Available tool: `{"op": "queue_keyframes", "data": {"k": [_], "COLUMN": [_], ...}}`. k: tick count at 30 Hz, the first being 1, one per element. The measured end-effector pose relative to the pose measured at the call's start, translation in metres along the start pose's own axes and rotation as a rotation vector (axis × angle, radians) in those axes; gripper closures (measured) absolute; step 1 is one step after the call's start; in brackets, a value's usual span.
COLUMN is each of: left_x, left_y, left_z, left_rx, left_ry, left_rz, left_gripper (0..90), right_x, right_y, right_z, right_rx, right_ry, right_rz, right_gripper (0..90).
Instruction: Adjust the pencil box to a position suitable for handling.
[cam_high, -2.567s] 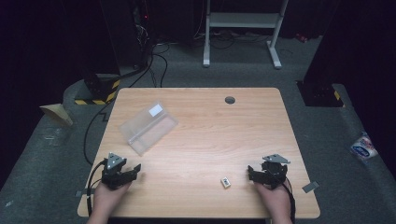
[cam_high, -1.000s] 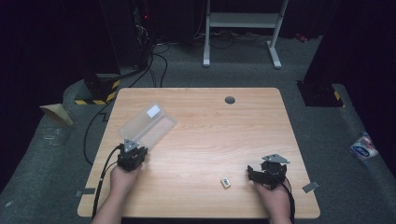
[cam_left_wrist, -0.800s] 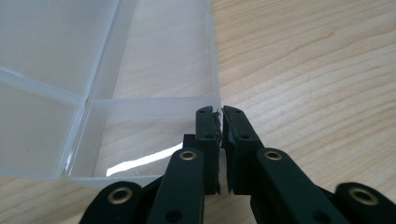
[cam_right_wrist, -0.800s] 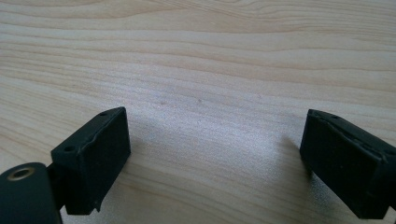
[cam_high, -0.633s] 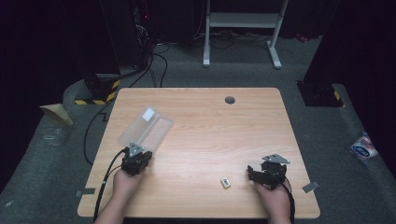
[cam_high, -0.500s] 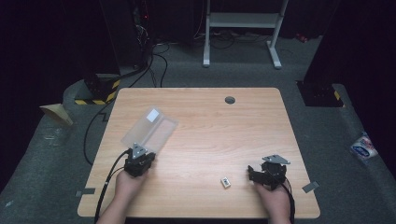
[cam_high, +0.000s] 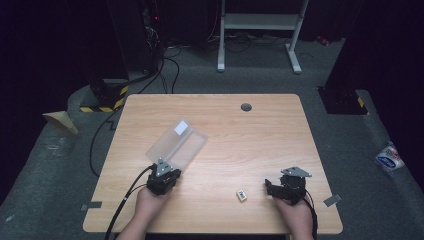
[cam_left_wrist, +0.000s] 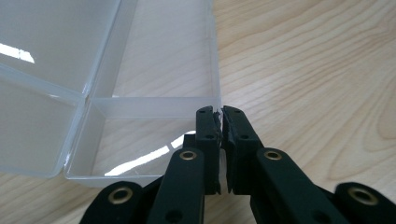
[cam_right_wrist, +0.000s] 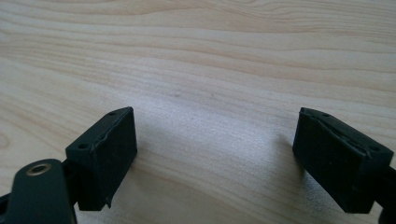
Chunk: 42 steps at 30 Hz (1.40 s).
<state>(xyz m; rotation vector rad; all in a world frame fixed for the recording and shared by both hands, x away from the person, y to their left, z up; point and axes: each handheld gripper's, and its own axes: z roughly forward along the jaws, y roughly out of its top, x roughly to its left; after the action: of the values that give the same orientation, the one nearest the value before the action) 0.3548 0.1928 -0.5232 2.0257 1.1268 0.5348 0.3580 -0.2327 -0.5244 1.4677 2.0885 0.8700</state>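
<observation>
One wall of the clear box (cam_left_wrist: 140, 100) sits pinched in the closed left claw (cam_left_wrist: 220, 114).

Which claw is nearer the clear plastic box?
Left. The left claw is shut on the wall of the clear plastic box at its near corner. The right claw stands open, apart from it, on the table's far right beside a small white piece.

A wooden table (cam_high: 260, 145) stands on grey carpet (cam_high: 350, 60); a white metal stand (cam_high: 257, 22) sits beyond it in a dark room; hazard-striped tape (cam_high: 102, 105) edges the floor at far left.
</observation>
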Motion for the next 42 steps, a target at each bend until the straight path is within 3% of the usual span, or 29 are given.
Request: {"op": "queue_keyframes", "data": {"k": [3,9,13,19,25,26,27,30,31,32,34,36,42], "left_x": [-0.013,-0.030,-0.032,-0.030,-0.028,-0.030,-0.030,-0.035,-0.035,-0.034,-0.032,-0.029,-0.019], "left_y": [0.002,0.005,0.004,0.003,0.001,0.000,0.000,-0.002,-0.002,-0.004,-0.004,-0.005,-0.009], "left_z": [0.002,0.005,0.005,0.003,-0.002,-0.003,-0.003,-0.012,-0.012,-0.016,-0.018,-0.021,-0.024], "left_rx": [0.003,-0.002,-0.008,-0.009,-0.017,-0.020,-0.020,-0.046,-0.046,-0.052,-0.045,-0.040,-0.021], "left_ry": [-0.021,-0.068,-0.090,-0.091,-0.095,-0.063,-0.063,0.001,0.001,0.032,0.052,0.076,0.078], "left_rz": [0.030,0.075,0.099,0.125,0.134,0.129,0.129,0.127,0.127,0.116,0.104,0.084,0.050], "left_gripper": [85.0,85.2,85.2,84.6,72.7,67.4,62.4,53.0,50.4,47.1,45.0,36.9,32.7], "right_x": [-0.001,0.001,0.004,0.004,0.005,0.005,0.005,0.005,0.005,0.005,0.005,0.005,0.004], "right_y": [0.000,0.001,0.001,0.001,0.001,0.001,0.001,0.002,0.002,0.002,0.002,0.002,0.002], "right_z": [-0.002,0.000,0.001,0.001,0.001,0.001,0.001,0.002,0.002,0.002,0.001,0.002,0.002], "right_rx": [0.008,0.002,0.001,0.001,0.000,0.000,0.000,-0.003,-0.003,-0.002,0.001,-0.002,-0.004], "right_ry": [0.020,0.014,0.027,0.025,0.022,0.021,0.021,0.015,0.015,0.015,0.014,0.013,0.012], "right_rz": [-0.038,-0.027,-0.046,-0.040,-0.037,-0.036,-0.036,-0.036,-0.036,-0.033,-0.027,-0.027,-0.024], "right_gripper": [16.2,16.5,16.3,16.5,16.6,16.7,16.7,16.7,16.7,16.8,17.1,17.3,17.6]}}
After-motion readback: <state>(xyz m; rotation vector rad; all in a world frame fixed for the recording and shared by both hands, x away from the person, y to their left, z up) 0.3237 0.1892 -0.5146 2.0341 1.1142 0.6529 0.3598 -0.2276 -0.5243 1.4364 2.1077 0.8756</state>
